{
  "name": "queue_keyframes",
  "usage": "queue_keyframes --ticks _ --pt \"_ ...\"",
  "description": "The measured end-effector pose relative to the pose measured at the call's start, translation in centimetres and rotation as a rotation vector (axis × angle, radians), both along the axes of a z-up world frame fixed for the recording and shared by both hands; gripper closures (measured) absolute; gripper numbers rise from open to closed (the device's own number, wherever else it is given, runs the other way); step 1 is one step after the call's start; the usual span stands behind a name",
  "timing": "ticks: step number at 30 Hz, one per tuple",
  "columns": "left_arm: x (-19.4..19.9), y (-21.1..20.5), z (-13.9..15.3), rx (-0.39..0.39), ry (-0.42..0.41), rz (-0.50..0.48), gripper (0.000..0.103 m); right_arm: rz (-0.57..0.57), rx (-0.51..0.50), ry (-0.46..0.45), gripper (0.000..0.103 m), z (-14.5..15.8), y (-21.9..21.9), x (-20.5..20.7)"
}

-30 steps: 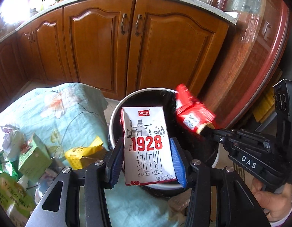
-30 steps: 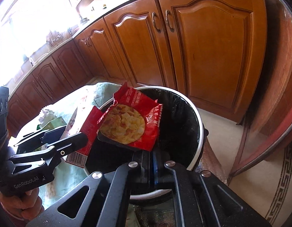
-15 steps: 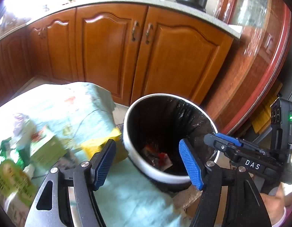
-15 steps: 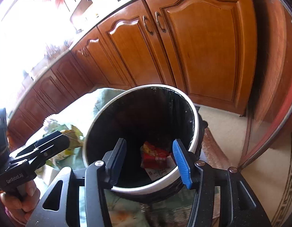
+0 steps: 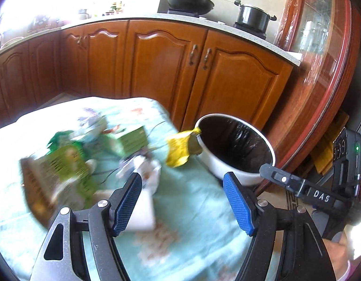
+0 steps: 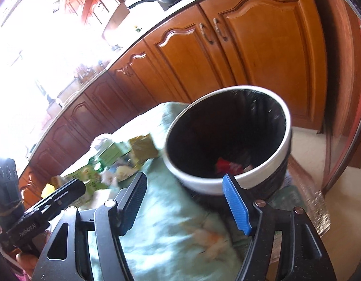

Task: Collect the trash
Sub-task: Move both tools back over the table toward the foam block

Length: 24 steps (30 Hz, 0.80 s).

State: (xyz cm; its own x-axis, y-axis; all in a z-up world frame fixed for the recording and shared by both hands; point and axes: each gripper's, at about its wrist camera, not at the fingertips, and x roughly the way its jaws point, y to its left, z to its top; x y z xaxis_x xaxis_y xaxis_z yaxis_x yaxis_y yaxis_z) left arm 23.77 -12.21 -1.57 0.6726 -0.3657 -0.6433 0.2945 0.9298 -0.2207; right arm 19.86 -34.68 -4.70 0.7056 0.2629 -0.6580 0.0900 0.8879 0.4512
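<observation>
Both tongs stand open and hold nothing — the left gripper (image 5: 182, 201) and the right gripper (image 6: 185, 201) have each just spread their jaws. A second ago the left one clamped a milk carton and the right one pinched a red snack wrapper over the bin; now both have dropped into it, and the left view has swung away over the table. In the right wrist view the red wrapper (image 6: 227, 165) lies at the bottom of the bin (image 6: 227, 182), with something pale beside it, too blurred to name. One bin stands at the table's edge, lined with a black bag. On the pale green tablecloth (image 5: 199, 201) the remaining trash is smeared by motion: one yellow wrapper (image 5: 180, 149) just beside the bin's rim, one green box (image 5: 130, 140), one green packet (image 5: 63, 166) and crumpled white paper (image 5: 147, 171). Beyond, on the counter, sit one pan (image 5: 189, 2) and one pot (image 5: 253, 16).
</observation>
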Motion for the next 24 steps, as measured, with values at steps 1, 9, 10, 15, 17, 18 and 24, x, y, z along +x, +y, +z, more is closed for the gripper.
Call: queue_keyframes --ticks 1,9,10,15,17,18,24 --pt "-0.6 0.6 0.0 0.001 0.001 0.008 0.031 0.006 0.002 0.001 0.032 0.0 0.5 -0.2" --pt "-5.9 6.7 -0.1 -0.029 0.014 0.087 0.031 0.085 0.019 0.016 0.031 -1.0 5.2 -1.6" --pt "-6.4 7.5 -0.1 -0.033 0.016 0.101 0.031 0.097 0.020 0.018 0.031 -1.1 5.8 -1.6" --pt "-8.4 11.1 -0.6 -0.046 0.032 0.176 0.031 0.160 0.023 0.032 0.031 -1.6 8.7 -1.4" --pt "-8.8 12.2 -0.7 -0.045 0.037 0.205 0.031 0.182 0.024 0.037 0.031 -1.9 9.9 -1.2" --pt "-8.9 12.8 -0.8 -0.045 0.040 0.219 0.031 0.193 0.025 0.040 0.031 -1.9 10.4 -1.1" --pt "-8.3 14.8 -1.3 -0.023 0.059 0.300 0.032 0.223 -0.016 0.034 0.031 -2.1 13.4 -0.2"
